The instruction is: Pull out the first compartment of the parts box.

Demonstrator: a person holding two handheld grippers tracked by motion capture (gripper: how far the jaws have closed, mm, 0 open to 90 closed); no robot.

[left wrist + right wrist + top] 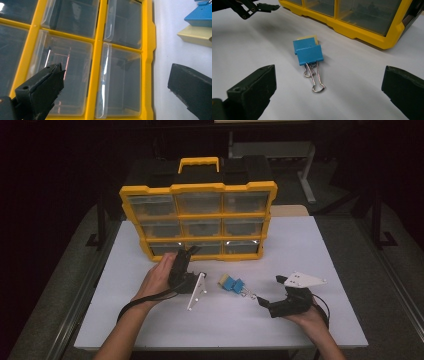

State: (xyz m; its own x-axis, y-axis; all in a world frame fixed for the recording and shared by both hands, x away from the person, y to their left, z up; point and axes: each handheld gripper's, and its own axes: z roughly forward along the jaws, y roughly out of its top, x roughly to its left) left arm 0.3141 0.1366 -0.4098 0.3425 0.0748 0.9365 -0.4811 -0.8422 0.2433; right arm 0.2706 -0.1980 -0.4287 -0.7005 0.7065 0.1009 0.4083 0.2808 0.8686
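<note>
Blue binder clips (308, 53), silver wire handles, stacked on yellow clip (307, 38).

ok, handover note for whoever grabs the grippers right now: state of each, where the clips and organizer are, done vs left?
Left gripper: open, holding nothing, up against the bottom row of the yellow drawer organizer, jaws facing its clear drawers.
Right gripper: open, holding nothing, aimed at the binder clips with its jaws either side of them, not touching.
Binder clips: a blue one lying against a cream one, wire handles toward the right gripper, on the white table in front of the organizer.
Done: nothing picked up; every drawer looks shut.
Left: probably pull a drawer open, grip the clips, drop them in.
</note>
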